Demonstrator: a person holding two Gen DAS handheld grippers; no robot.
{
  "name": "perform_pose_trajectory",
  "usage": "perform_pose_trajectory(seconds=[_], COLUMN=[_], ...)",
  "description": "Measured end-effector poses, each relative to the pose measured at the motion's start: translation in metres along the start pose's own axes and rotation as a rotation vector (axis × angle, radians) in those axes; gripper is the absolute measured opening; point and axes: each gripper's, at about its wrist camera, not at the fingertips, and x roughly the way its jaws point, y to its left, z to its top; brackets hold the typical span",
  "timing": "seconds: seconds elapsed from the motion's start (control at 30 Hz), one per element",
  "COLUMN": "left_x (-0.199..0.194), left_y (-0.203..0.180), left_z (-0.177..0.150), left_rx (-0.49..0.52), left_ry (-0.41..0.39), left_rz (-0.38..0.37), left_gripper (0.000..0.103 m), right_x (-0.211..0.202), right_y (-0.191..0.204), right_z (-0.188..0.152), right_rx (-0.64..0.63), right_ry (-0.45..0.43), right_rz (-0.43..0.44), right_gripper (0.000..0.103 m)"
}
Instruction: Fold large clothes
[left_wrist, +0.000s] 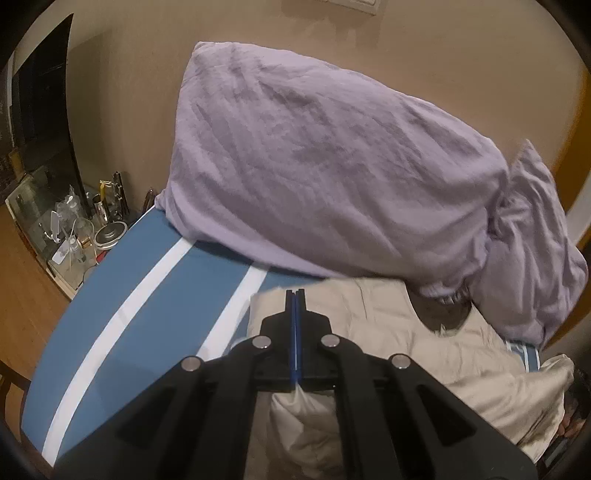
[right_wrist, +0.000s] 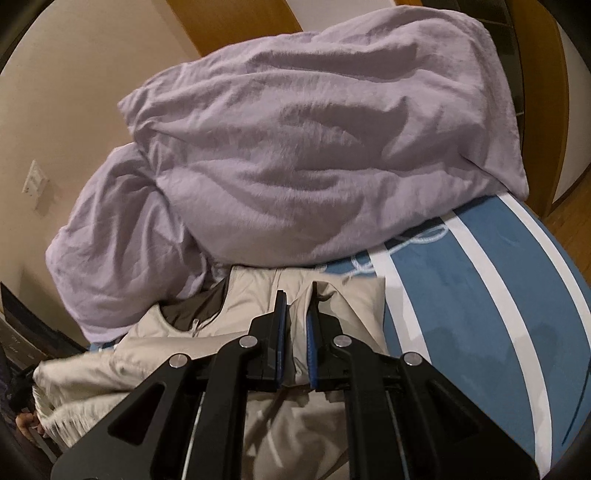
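Note:
A beige padded garment (left_wrist: 443, 343) with a dark lining at its neck lies crumpled on a blue-and-white striped bed sheet (left_wrist: 147, 295). In the left wrist view, my left gripper (left_wrist: 295, 292) is shut, with a fold of the beige fabric pinched between its blue pads and bunching out below them. In the right wrist view the same garment (right_wrist: 147, 354) spreads to the left. There my right gripper (right_wrist: 297, 291) is shut on a thick ridge of the cloth, which fills the gap between its fingers. Both grippers hold the cloth lifted off the bed.
A big lilac duvet (left_wrist: 314, 166) (right_wrist: 314, 147) is heaped against the wall just behind the garment. Bare striped sheet (right_wrist: 461, 295) lies to the right. A low glass shelf of bottles and tins (left_wrist: 74, 229) stands by the bed's left edge. Wooden door (right_wrist: 535, 74) at far right.

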Motion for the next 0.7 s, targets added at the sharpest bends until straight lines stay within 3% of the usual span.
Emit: perform_pose_trajectory(seconds=[0.33, 0.53, 0.6, 0.63, 0.67, 0.7], left_x=[0.055, 0.068, 0.067, 0.066, 0.064, 0.061], left_y=[-0.018, -0.019, -0.021, -0.022, -0.024, -0.027], left_z=[0.034, 0.03, 0.025, 0.021, 0.018, 0.013], left_rx=[0.011, 0.022, 0.035, 0.044, 0.051, 0.063], left_ry=[0.019, 0.053, 0.061, 0.068, 0.07, 0.07], left_rz=[0.103, 0.118, 0.107, 0.102, 0.099, 0.091], left_gripper=[0.001, 0.002, 0.007, 0.014, 0.023, 0.028], right_x=[0.073, 0.094, 0.093, 0.09, 0.085, 0.077], right_y=[-0.01, -0.023, -0.021, -0.019, -0.017, -0.014], right_z=[0.025, 0.027, 0.027, 0.027, 0.027, 0.027], right_rx=[0.033, 0.055, 0.038, 0.021, 0.003, -0.013], right_ry=[0.063, 0.113, 0.12, 0.121, 0.104, 0.079], right_rz=[-0.07, -0.114, -0.121, -0.134, -0.15, -0.155], right_gripper=[0.01, 0.01, 0.019, 0.036, 0.059, 0.067])
